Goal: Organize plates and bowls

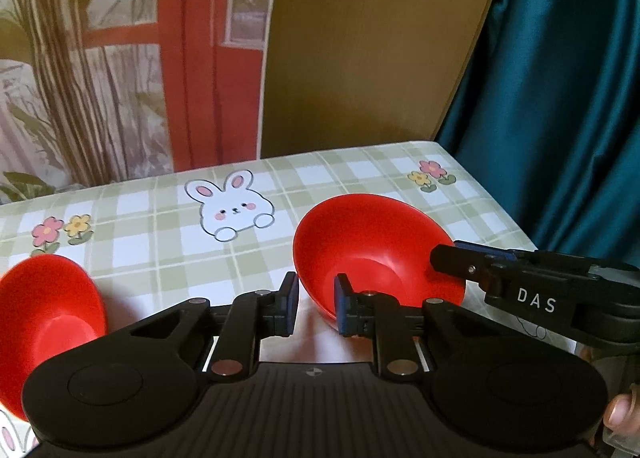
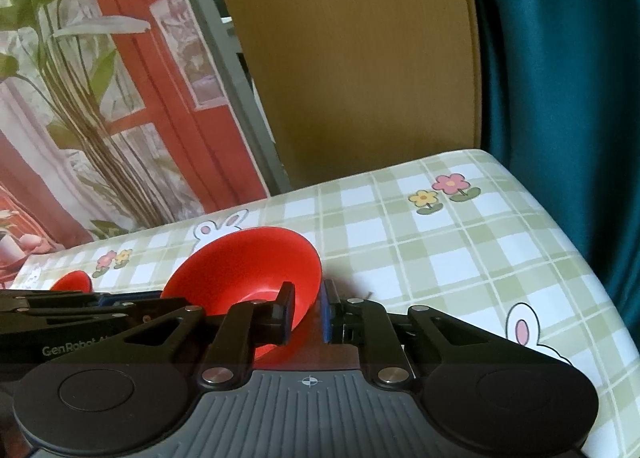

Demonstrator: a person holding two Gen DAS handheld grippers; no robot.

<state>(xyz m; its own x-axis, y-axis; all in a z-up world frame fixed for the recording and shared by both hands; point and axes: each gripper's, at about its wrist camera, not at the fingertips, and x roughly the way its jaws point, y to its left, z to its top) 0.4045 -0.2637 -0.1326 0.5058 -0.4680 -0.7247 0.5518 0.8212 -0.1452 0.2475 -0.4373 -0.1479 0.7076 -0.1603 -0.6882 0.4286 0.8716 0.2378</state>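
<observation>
While both grippers close on one red bowl (image 1: 376,254), legible writing is limited: "DAS" in white on the right gripper (image 1: 452,258) body as seen from the left wrist view, and "GenRobot" partly readable on the left gripper's body in the right wrist view.

Left gripper (image 1: 316,310): jaws narrow, pinching the bowl's near rim, one blue pad inside the bowl and one outside.

Right gripper (image 2: 306,312): jaws narrow, clamped on the same bowl's rim (image 2: 248,270) at about 3 o'clock in the left wrist view.

A second red bowl (image 1: 48,322) sits well apart at 9 o'clock, by the left frame edge.

Worktop (image 1: 360,178): covered in a smooth green-and-white check cloth printed with rabbits and flowers. Its far edge runs at 12 o'clock, its right edge at 3 o'clock, with a rounded corner between. Open cloth lies beyond the held bowl towards 12 o'clock and between the two bowls.

Both bowls are glossy, round, smooth-walled, apparently plastic. Behind the worktop stand a printed backdrop (image 1: 120,58), a brown board (image 1: 368,42) and a teal curtain (image 1: 560,98).
</observation>
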